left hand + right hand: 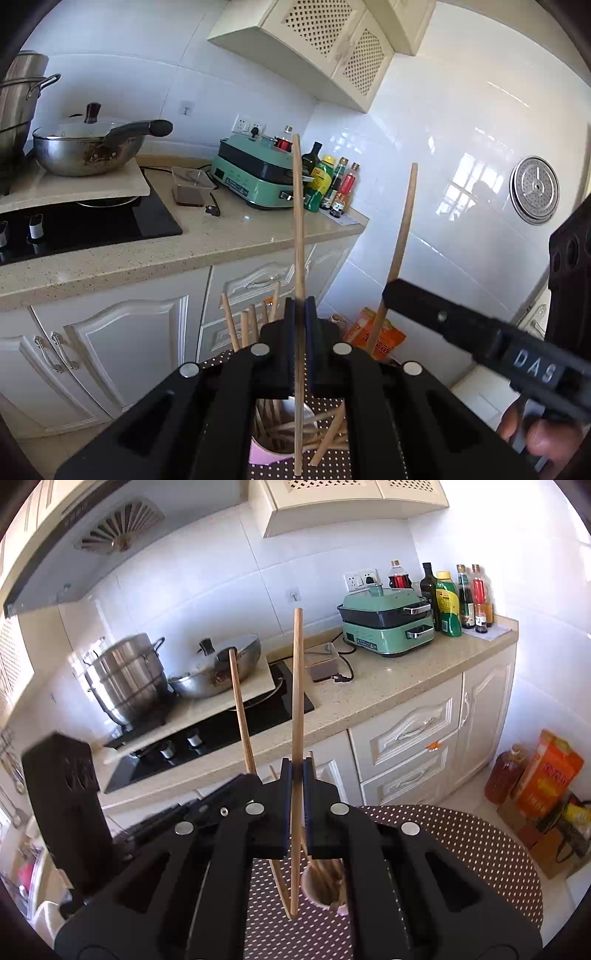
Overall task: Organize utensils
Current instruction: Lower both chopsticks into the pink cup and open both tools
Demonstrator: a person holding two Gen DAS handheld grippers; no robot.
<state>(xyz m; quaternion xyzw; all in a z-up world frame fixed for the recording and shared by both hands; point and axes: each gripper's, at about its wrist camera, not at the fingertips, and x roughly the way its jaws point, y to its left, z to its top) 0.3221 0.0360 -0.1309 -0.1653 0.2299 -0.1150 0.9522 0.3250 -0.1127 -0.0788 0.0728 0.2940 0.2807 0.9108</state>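
Wooden chopstick [298, 236] upright, pinched in left gripper [300, 325]; right gripper [295, 794] pinches another [296, 701].

Round worktop [480, 849], covered in brown cloth with white dots. Pink cup [264, 456] standing on it, filled with wooden chopsticks [288, 428]. More loose chopsticks [330, 437] lying on the cloth just beside the cup.
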